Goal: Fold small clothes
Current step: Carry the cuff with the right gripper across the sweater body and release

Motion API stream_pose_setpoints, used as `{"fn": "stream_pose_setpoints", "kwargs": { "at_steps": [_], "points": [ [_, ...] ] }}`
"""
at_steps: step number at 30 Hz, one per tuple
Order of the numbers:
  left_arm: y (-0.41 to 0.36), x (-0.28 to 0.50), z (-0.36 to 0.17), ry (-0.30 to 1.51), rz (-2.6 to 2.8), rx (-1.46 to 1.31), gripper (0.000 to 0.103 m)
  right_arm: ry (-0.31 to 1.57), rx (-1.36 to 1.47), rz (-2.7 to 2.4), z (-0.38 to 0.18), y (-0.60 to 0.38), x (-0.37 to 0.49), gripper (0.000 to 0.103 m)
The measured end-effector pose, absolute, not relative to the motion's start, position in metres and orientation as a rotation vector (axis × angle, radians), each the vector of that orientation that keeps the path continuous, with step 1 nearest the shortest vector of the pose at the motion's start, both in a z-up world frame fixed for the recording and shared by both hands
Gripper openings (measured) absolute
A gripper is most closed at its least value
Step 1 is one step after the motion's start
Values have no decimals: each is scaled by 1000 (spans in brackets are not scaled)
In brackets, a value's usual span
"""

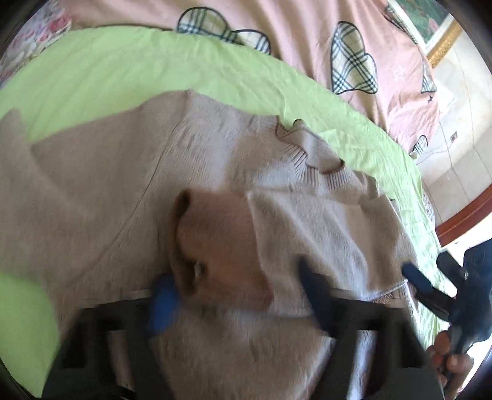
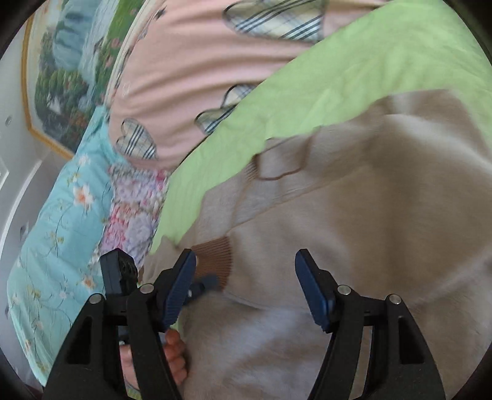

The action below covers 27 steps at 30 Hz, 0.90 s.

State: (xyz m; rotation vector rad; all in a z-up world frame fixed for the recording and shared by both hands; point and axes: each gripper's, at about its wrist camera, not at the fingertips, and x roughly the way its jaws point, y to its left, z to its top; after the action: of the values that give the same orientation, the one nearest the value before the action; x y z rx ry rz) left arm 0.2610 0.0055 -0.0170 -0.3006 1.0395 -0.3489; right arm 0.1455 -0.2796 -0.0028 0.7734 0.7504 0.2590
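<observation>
1 beige sweater [image 1: 190, 160], 1 green sheet [image 1: 129, 61], 1 pink quilt [image 1: 301, 34], 2 grippers [image 2: 244, 289].

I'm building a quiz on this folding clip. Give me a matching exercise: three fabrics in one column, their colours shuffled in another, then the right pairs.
Things:
1. sweater
2. sheet directly under the sweater
3. bedcover with plaid hearts

Colours:
A. pink
B. beige
C. lime green

Pairs: 1-B, 2-C, 3-A
</observation>
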Motion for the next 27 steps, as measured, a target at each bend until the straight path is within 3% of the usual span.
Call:
{"fn": "stream_pose_setpoints", "kwargs": {
  "at_steps": [1,2,7,10,21,23,27],
  "points": [
    [3,262,-16,1032,-361,-289,11,748,784,230,-4,-286,138,69],
    [1,261,-13,1019,-371,-277,5,745,797,198,-6,-295,130,69],
    [27,236,13,840,-293,-221,6,697,765,53,1,-334,101,69],
    [43,246,-12,927,-267,-234,6,693,702,-67,5,-363,99,69],
    [36,233,-16,932,-276,-201,7,878,494,-85,-21,-385,191,68],
    [32,234,-13,930,-278,-189,7,902,477,-36,-19,-382,195,9],
    [10,236,-3,901,-312,-156,7,807,415,-107,11,-398,176,8]
  ]
}}
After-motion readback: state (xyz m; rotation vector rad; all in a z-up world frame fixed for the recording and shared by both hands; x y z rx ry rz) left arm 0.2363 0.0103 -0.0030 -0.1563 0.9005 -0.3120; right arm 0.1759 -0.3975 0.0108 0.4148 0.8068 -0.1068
